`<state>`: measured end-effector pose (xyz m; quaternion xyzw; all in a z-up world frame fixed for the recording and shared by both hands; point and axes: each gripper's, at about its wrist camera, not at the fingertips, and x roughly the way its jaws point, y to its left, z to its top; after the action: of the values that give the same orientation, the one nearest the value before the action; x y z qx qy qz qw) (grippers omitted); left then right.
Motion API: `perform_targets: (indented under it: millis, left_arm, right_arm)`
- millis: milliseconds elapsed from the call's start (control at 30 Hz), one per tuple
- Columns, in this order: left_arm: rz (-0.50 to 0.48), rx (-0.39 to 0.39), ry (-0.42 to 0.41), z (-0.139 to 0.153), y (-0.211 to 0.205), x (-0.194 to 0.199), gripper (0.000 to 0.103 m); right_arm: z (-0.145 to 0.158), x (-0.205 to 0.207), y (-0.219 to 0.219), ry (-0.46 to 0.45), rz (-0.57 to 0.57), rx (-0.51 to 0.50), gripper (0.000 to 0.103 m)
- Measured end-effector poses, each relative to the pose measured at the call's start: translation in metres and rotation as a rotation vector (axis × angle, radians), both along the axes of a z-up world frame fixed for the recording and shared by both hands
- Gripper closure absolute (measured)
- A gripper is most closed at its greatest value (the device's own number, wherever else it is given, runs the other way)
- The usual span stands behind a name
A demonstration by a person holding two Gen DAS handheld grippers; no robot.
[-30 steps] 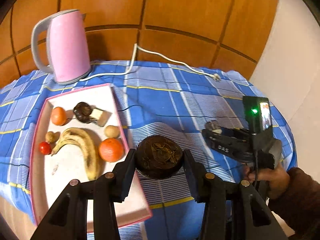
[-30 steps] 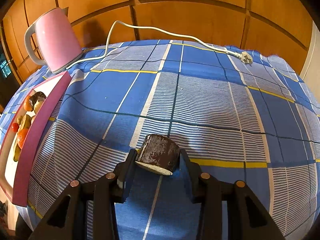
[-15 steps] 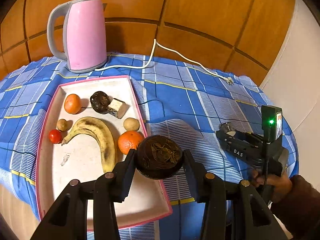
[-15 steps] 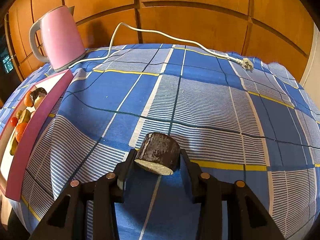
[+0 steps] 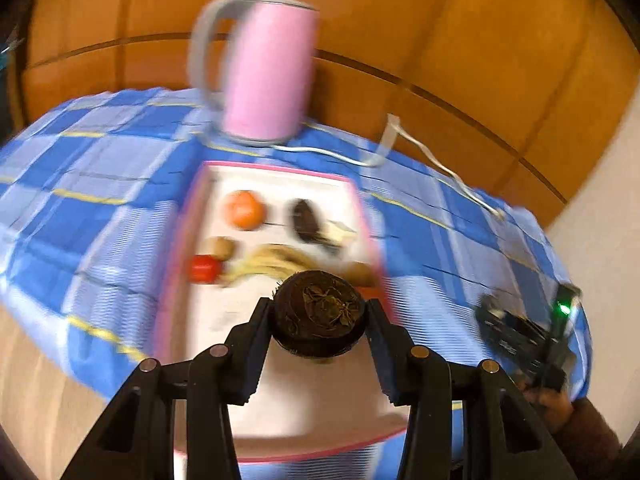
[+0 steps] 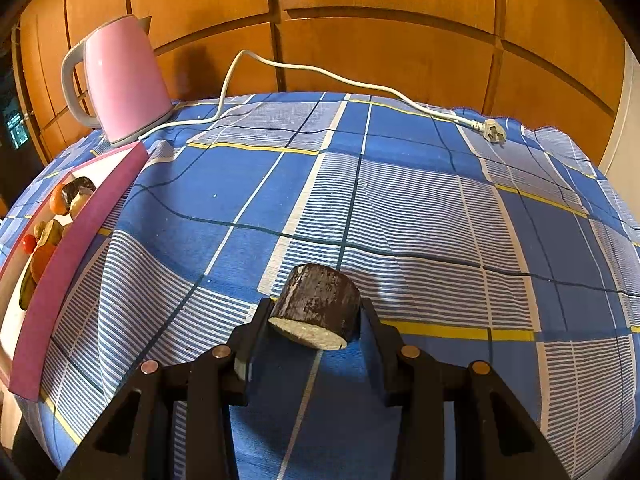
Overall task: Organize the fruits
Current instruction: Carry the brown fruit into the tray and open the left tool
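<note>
Clearly, the left gripper (image 5: pixel 320 314) clamps a dark round fruit (image 5: pixel 319 316) above the pink-rimmed tray (image 5: pixel 280 392); released carelessly, it could roll onto the banana (image 5: pixel 272 262), which is blurred here. The right gripper (image 6: pixel 310 316) pinches a dark cut fruit piece (image 6: pixel 316 304), pale-faced, above the checked tablecloth (image 6: pixel 400 208).

Table under blue checked cloth (image 6: pixel 400 200): pink kettle (image 6: pixel 124 84), white cord (image 6: pixel 320 76), pink-rimmed tray (image 5: pixel 280 172).
</note>
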<state>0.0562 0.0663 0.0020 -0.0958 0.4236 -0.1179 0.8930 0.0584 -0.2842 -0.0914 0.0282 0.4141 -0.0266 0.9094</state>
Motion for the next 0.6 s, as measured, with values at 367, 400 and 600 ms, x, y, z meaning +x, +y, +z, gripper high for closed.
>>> perform_targets:
  millis: [367, 400, 600]
  left_arm:
    - [0.075, 0.038, 0.081, -0.031, 0.022, 0.0, 0.056]
    - [0.067, 0.048, 0.077, -0.031, 0.017, 0.004, 0.056]
    - [0.049, 0.065, 0.093, -0.043, -0.002, 0.04, 0.056]
  right_arm:
    - [0.0, -0.001, -0.002, -0.012, -0.002, 0.024, 0.061]
    - [0.0, -0.001, -0.002, -0.011, -0.002, 0.024, 0.061]
    - [-0.001, -0.001, -0.002, -0.01, -0.003, 0.019, 0.061]
